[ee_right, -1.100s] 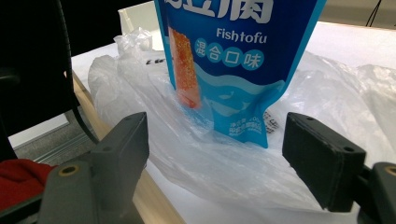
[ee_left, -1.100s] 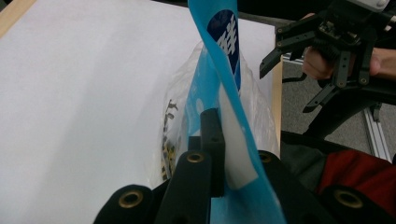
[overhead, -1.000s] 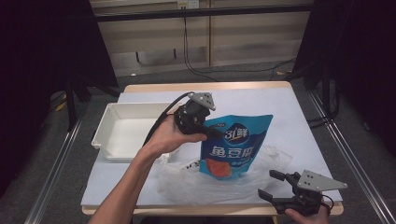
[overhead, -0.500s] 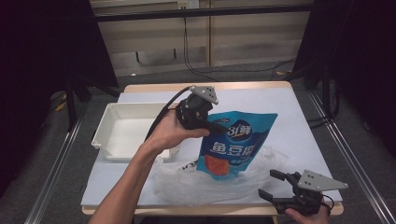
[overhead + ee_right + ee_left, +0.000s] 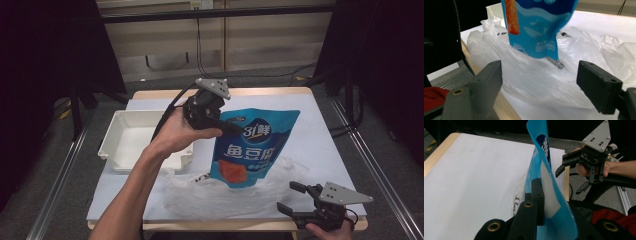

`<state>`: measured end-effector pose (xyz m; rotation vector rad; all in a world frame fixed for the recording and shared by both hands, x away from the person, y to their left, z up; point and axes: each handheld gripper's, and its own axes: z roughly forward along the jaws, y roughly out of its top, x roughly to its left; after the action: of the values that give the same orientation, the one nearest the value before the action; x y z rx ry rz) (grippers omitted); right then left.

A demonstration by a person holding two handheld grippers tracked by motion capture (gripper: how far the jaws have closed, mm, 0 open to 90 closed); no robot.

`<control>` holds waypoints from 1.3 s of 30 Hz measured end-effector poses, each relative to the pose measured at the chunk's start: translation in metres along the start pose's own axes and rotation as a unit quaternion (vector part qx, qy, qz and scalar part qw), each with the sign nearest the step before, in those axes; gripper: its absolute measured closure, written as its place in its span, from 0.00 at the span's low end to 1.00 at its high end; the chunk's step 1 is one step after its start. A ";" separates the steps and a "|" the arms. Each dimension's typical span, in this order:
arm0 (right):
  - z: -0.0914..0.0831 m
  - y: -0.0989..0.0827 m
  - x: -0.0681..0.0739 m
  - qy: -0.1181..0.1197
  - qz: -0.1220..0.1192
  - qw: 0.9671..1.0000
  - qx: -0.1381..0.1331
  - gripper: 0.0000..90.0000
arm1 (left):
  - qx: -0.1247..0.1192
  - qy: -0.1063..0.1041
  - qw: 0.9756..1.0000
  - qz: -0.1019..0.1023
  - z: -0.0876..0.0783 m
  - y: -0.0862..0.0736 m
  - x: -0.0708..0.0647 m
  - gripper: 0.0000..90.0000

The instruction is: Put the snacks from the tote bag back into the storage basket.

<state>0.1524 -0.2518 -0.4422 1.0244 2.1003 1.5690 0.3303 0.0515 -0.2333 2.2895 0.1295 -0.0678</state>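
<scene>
A blue food pouch [image 5: 250, 145] with white lettering and an orange picture hangs above the table, its lower end just over a crumpled clear plastic bag [image 5: 220, 192]. My left gripper [image 5: 231, 127] is shut on the pouch's upper left corner; in the left gripper view its jaws pinch the blue pouch [image 5: 544, 195]. My right gripper [image 5: 292, 197] stands open low at the table's front right edge, jaws wide apart and pointing at the plastic bag [image 5: 541, 75], with the pouch's bottom [image 5: 536, 32] hanging beyond them. Nothing is between its jaws.
A white rectangular tray [image 5: 116, 150] sits on the left of the white-covered table [image 5: 320, 135]. The table's wooden front edge [image 5: 220, 226] runs right by the right gripper. Dark floor, metal rails and cables surround the table.
My left gripper has lifted the blue pouch higher, so its lower end has come up off the plastic bag. The right gripper has stayed where it was.
</scene>
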 end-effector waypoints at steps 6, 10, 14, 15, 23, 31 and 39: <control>0.000 0.000 0.000 -0.005 0.001 1.000 -0.002 0.21 | -0.008 0.008 1.000 0.002 -0.016 0.000 0.003 1.00; 0.001 0.000 0.000 -0.006 0.000 1.000 0.002 0.20 | -0.013 0.017 1.000 -0.003 -0.028 -0.001 0.005 1.00; 0.002 0.000 0.000 -0.014 -0.001 1.000 0.004 0.16 | -0.005 0.030 1.000 0.000 -0.040 0.001 0.007 1.00; 0.002 0.000 0.000 -0.017 0.001 1.000 0.004 0.15 | -0.010 0.031 0.999 -0.005 -0.043 0.001 0.008 1.00; 0.001 0.000 0.000 -0.023 -0.001 1.000 0.002 0.14 | -0.027 0.049 0.998 -0.008 -0.065 -0.004 0.013 1.00; 0.001 0.000 0.001 -0.022 -0.003 1.000 0.002 0.14 | -0.027 0.071 0.997 -0.010 -0.084 -0.007 0.019 1.00; 0.002 0.000 0.001 -0.021 -0.004 1.000 0.002 0.14 | -0.034 0.088 0.995 -0.029 -0.096 -0.013 0.027 1.00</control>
<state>0.1527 -0.2495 -0.4423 1.0406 2.0790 1.5273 0.3561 0.1339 -0.1822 2.2210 0.2847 0.1067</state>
